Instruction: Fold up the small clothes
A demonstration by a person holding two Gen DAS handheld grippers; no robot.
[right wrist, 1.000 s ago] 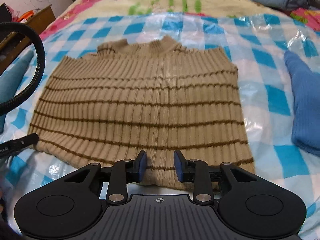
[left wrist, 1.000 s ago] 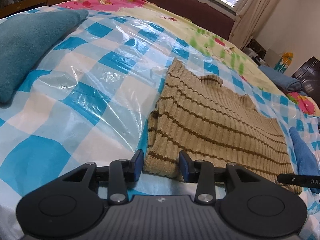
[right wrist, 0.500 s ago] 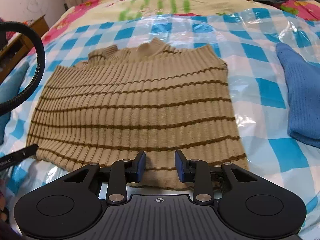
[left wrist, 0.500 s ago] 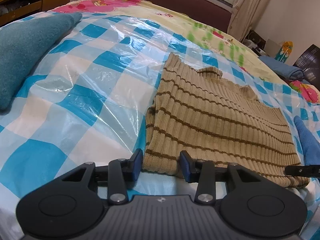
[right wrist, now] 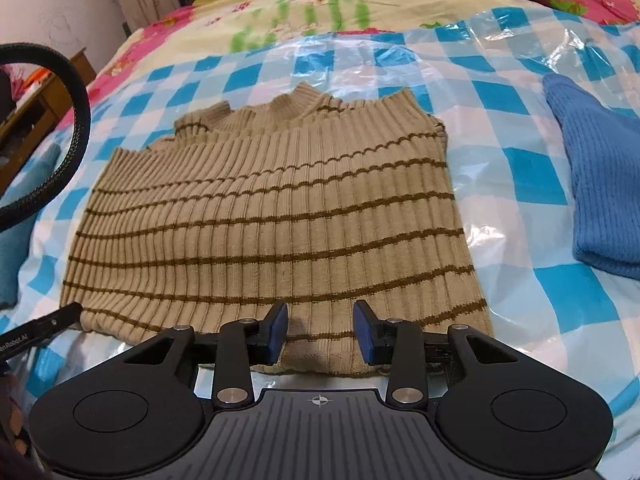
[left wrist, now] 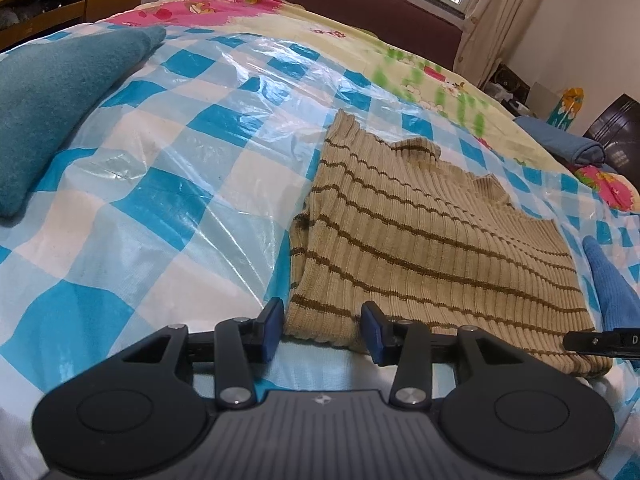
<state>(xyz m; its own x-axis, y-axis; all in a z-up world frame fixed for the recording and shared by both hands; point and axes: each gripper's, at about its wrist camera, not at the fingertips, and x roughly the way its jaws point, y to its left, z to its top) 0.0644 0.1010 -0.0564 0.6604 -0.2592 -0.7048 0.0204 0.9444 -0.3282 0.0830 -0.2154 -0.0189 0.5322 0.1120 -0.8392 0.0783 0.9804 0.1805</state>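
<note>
Right wrist view: tan brown-striped ribbed sweater (right wrist: 272, 220) lies flat.

The right gripper (right wrist: 320, 330) has just been opening wider over the sweater's (right wrist: 272, 232) hem.

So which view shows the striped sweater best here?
The right wrist view: the striped sweater lies nearly head-on, with the collar, both side edges and the near hem all visible. The left wrist view catches it obliquely from its near corner, so it looks skewed and one near corner is partly hidden.
</note>
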